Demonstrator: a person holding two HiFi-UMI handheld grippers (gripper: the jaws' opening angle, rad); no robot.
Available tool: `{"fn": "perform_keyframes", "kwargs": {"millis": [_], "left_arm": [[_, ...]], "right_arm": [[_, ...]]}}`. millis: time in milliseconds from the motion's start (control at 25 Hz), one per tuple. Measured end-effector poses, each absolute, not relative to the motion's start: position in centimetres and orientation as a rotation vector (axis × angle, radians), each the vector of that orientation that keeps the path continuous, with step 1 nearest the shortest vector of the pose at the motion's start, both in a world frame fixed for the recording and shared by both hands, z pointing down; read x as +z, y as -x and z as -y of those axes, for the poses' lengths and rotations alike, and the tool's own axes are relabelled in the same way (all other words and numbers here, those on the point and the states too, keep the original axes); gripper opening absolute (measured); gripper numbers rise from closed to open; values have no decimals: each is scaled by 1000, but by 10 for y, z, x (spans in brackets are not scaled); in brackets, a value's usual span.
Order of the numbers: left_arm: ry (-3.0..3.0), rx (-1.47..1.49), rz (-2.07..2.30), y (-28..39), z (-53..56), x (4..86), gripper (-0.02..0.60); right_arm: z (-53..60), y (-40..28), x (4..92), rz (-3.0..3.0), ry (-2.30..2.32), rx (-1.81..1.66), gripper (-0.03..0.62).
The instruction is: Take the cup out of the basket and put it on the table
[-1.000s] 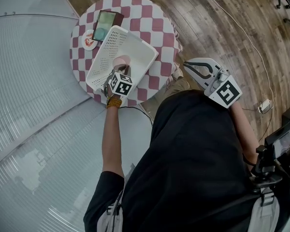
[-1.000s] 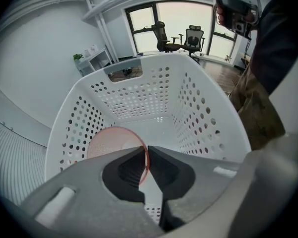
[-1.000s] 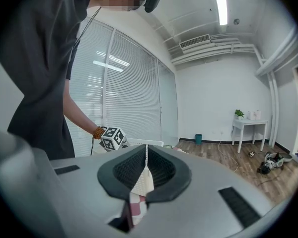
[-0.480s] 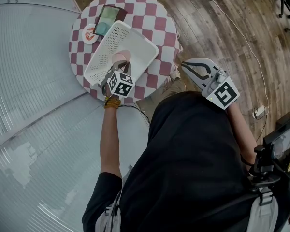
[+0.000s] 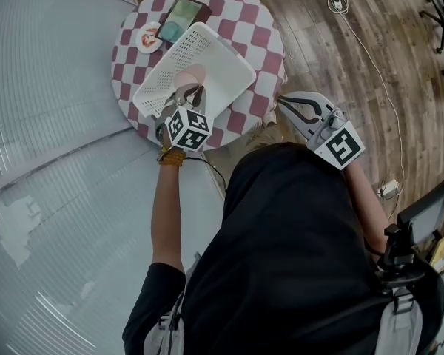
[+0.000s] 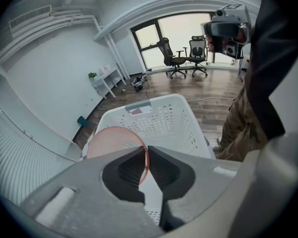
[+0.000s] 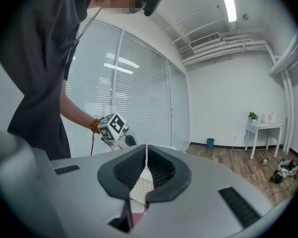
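The left tool (image 5: 194,91) has risen, clamped on the rim of the cup (image 5: 191,76) over the basket (image 5: 233,54). Bare bench (image 5: 266,35) lies rightward, toward the right tool (image 5: 283,102), jaws together, empty.

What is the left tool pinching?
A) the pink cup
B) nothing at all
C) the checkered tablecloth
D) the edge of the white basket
A: in the left gripper view, the left tool has its jaws closed on the thin rim of the pink cup, with the white basket beyond it.
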State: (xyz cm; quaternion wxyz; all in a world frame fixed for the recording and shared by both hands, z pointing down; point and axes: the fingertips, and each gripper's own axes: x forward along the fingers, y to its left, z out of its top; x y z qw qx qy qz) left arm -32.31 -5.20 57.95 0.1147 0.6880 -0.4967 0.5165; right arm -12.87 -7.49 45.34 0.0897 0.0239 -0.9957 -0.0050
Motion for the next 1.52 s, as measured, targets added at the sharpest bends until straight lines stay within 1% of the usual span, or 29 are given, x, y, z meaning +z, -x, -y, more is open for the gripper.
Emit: {"fn": "perform_keyframes", "kwargs": {"millis": [360, 840, 1320, 1520], "left_arm": [[-2084, 1469, 1630, 314, 56, 534, 20], [-2150, 1275, 1794, 301, 58, 494, 20], [-2235, 1132, 1917, 283, 57, 453, 20], [-2275, 981, 1942, 277, 50, 444, 20]], "right_arm": [[75, 133, 449, 2987, -58, 10, 15], [81, 133, 441, 3024, -79, 95, 15], [75, 139, 438, 3033, -32, 80, 15], [72, 142, 432, 3049, -11, 65, 15]]}}
